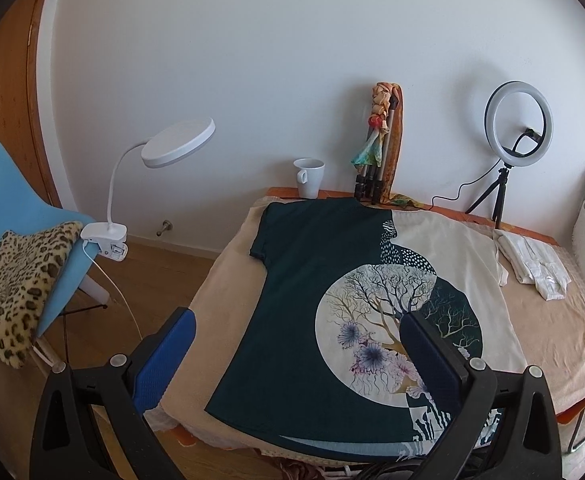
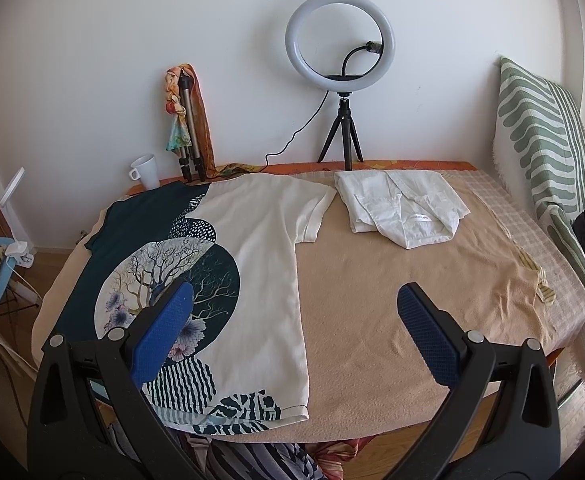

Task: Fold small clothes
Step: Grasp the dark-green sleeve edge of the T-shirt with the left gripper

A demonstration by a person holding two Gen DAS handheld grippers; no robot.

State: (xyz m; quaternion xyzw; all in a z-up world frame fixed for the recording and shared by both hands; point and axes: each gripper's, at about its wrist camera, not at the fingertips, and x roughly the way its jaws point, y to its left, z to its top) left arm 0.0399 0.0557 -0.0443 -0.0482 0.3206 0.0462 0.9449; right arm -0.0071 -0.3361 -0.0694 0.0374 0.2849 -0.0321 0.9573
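Note:
A T-shirt, half dark green and half cream with a round tree print (image 1: 332,304), lies flat on the beige-covered table (image 1: 552,340); it also shows in the right wrist view (image 2: 252,240). My left gripper (image 1: 298,330) is open and empty, held above the shirt's lower part. My right gripper (image 2: 296,298) is open and empty, above the shirt's right hem side and the bare cloth. A folded white garment (image 2: 402,208) lies at the back right; it shows in the left wrist view too (image 1: 532,264).
A ring light on a small tripod (image 2: 340,52), a folded tripod wrapped in a scarf (image 2: 186,120) and a white mug (image 2: 146,172) stand along the back edge by the wall. A clip lamp (image 1: 172,144) and blue chair (image 1: 12,200) stand left. A striped cushion (image 2: 540,140) stands right.

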